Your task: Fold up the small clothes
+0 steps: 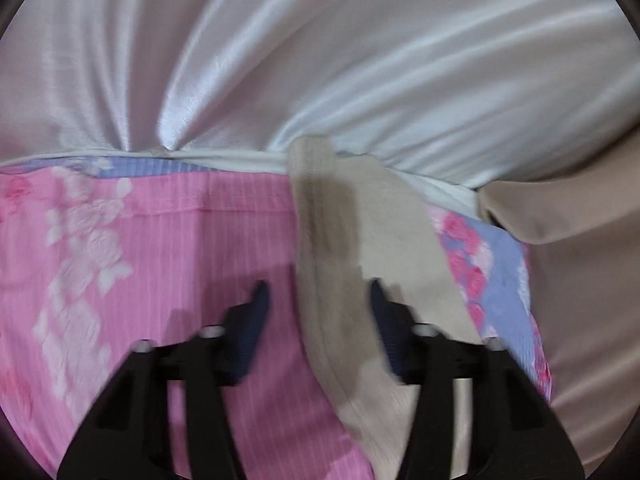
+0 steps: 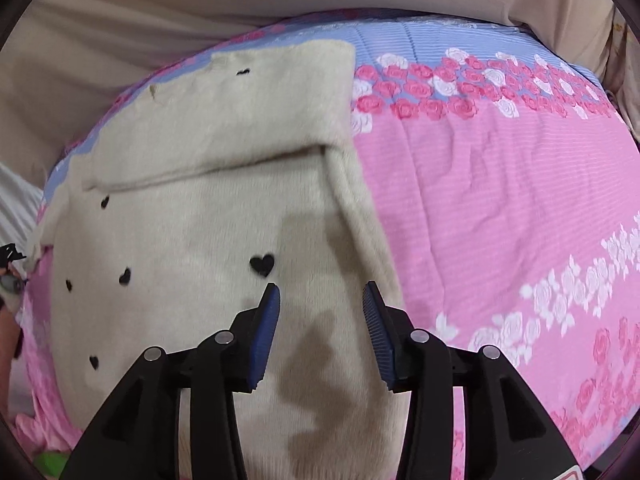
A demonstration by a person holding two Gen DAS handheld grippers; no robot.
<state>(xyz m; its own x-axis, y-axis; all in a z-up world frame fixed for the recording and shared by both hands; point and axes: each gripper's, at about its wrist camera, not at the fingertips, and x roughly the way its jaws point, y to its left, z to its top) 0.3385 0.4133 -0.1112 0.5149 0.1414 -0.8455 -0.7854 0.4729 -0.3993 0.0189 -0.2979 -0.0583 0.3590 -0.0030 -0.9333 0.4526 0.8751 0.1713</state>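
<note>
A cream fleece garment point(image 2: 192, 224) dotted with small black hearts lies folded on a pink and blue floral bedspread point(image 2: 500, 200), its upper flap turned down over the body. My right gripper point(image 2: 322, 294) hangs open just above the garment's lower right part, nothing between the blue pads. The left wrist view is blurred. There a strip of the same cream garment point(image 1: 340, 240) runs down the bedspread point(image 1: 160, 260) between the fingers of my left gripper point(image 1: 318, 296). Those jaws stand apart and the pads do not press on the cloth.
Shiny white creased fabric point(image 1: 320, 60) fills the far side in the left wrist view. Plain beige cloth point(image 1: 580, 260) lies to the right of the bedspread and also borders it at the top point(image 2: 120, 40). Something green point(image 2: 50, 462) shows at the bottom left.
</note>
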